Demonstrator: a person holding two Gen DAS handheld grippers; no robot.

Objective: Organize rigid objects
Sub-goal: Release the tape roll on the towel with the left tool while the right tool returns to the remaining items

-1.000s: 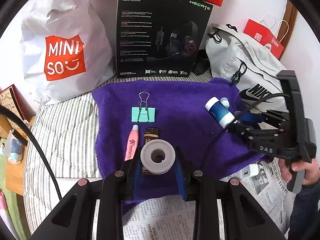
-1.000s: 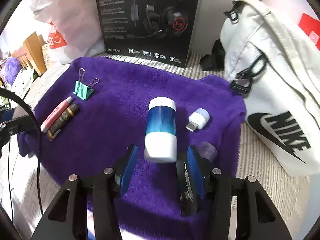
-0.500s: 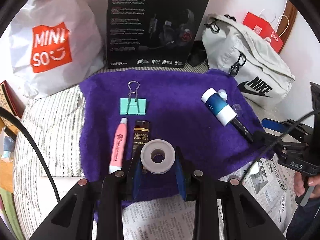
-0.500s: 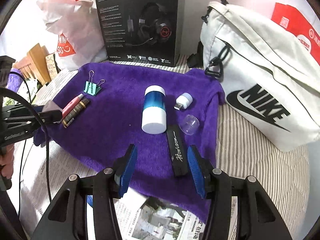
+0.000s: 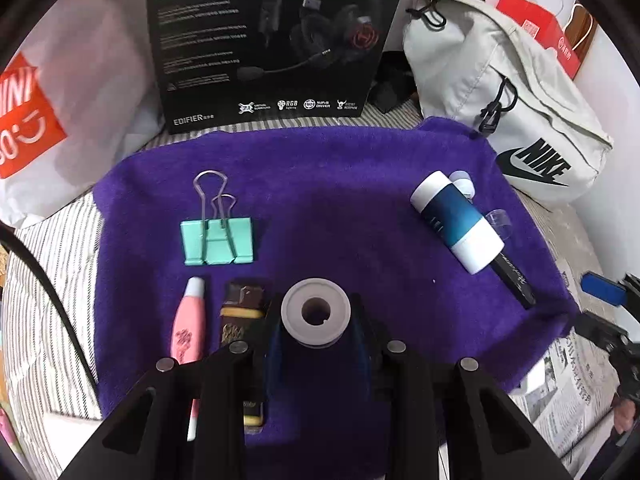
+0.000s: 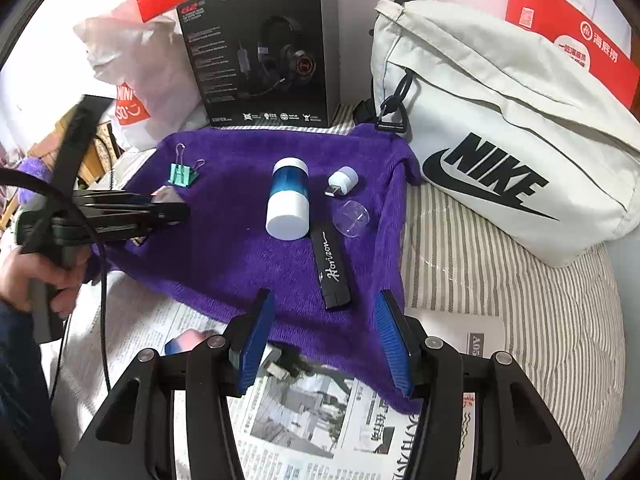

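My left gripper (image 5: 316, 332) is shut on a white tape spool (image 5: 316, 312) and holds it over the front of the purple towel (image 5: 340, 184). On the towel lie a teal binder clip (image 5: 218, 240), a pink tube (image 5: 188, 328), a brown-and-gold bar (image 5: 242, 316), a blue-and-white bottle (image 6: 289, 200), a black "Horizon" strip (image 6: 332, 268), a small white USB plug (image 6: 342, 180) and a clear cap (image 6: 352, 218). My right gripper (image 6: 326, 340) is open and empty above the towel's front edge, behind the black strip.
A black headset box (image 6: 260, 48), a white Miniso bag (image 5: 36, 112) and a white Nike bag (image 6: 500, 152) stand behind the towel. Newspaper (image 6: 312, 420) with a white charger plug (image 6: 276, 364) lies in front. Striped bedding (image 6: 500, 280) lies to the right.
My right gripper has let go of the bottle and black strip area and pulled back toward the newspaper. My left gripper has moved forward over the towel with the spool.
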